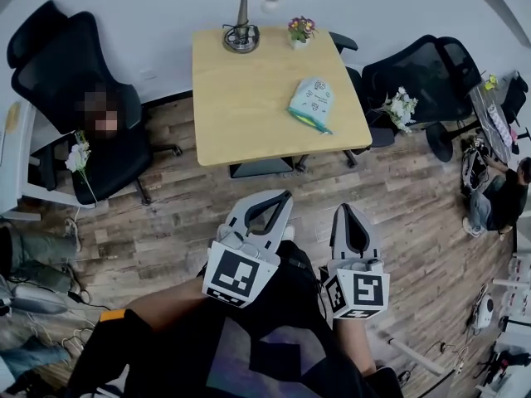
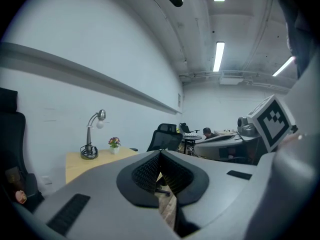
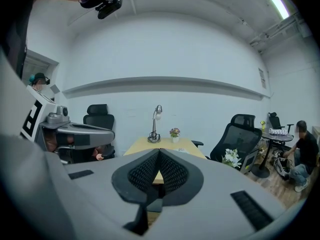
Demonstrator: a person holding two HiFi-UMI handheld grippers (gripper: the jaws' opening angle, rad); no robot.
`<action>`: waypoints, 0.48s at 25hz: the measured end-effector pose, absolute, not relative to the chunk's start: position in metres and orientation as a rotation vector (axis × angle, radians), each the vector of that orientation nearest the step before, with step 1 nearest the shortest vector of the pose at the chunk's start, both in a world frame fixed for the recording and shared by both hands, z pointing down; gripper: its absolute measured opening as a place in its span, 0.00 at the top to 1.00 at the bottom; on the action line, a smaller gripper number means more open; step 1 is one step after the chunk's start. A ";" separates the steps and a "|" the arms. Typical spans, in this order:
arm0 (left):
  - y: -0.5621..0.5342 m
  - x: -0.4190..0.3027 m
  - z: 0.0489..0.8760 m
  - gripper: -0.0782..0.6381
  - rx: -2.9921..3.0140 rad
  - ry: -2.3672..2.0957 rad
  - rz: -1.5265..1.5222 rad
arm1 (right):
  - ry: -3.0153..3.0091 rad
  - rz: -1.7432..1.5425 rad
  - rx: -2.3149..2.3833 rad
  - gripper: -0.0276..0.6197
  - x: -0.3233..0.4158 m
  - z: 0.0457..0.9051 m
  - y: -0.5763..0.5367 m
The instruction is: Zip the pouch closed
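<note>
A pale green patterned pouch lies on the right half of the light wooden table, its zip edge toward the near side. My left gripper and right gripper hover over the wood floor well short of the table, both shut with nothing between the jaws. In the left gripper view the shut left gripper points toward the table. In the right gripper view the shut right gripper faces the table, where the pouch is a small shape.
A desk lamp and a small flower pot stand at the table's far edge. Black office chairs sit to the left and right. A person crouches at the far right among bags.
</note>
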State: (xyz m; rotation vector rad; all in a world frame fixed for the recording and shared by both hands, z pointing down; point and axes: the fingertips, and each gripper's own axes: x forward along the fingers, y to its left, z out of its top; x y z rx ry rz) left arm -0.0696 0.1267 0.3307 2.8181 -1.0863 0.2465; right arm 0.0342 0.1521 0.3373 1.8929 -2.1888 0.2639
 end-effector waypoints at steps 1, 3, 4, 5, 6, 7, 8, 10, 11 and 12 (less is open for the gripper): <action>0.120 -0.069 0.331 0.88 2.820 -1.095 0.245 | -2.189 0.259 1.890 0.93 0.037 0.338 0.145; 0.105 -0.067 0.333 0.88 2.813 -1.118 0.247 | -2.192 0.260 1.886 0.93 0.045 0.342 0.128; 0.096 -0.066 0.333 0.88 2.813 -1.132 0.250 | -2.196 0.264 1.882 0.93 0.049 0.344 0.118; 0.086 -0.064 0.334 0.88 2.811 -1.145 0.253 | -2.200 0.266 1.876 0.93 0.053 0.346 0.108; 0.076 -0.061 0.336 0.88 2.801 -1.156 0.256 | -2.204 0.266 1.866 0.93 0.057 0.348 0.098; 0.066 -0.057 0.338 0.88 2.784 -1.165 0.260 | -2.209 0.265 1.852 0.93 0.062 0.350 0.088; 0.056 -0.054 0.340 0.88 2.767 -1.173 0.265 | -2.212 0.266 1.834 0.93 0.066 0.353 0.077; 0.035 -0.046 0.343 0.88 2.746 -1.187 0.276 | -2.217 0.274 1.790 0.93 0.074 0.360 0.056; 0.024 -0.041 0.345 0.88 2.749 -1.194 0.282 | -2.217 0.277 1.766 0.93 0.078 0.364 0.045; 0.014 -0.037 0.346 0.88 2.758 -1.199 0.289 | -2.215 0.278 1.742 0.93 0.082 0.369 0.034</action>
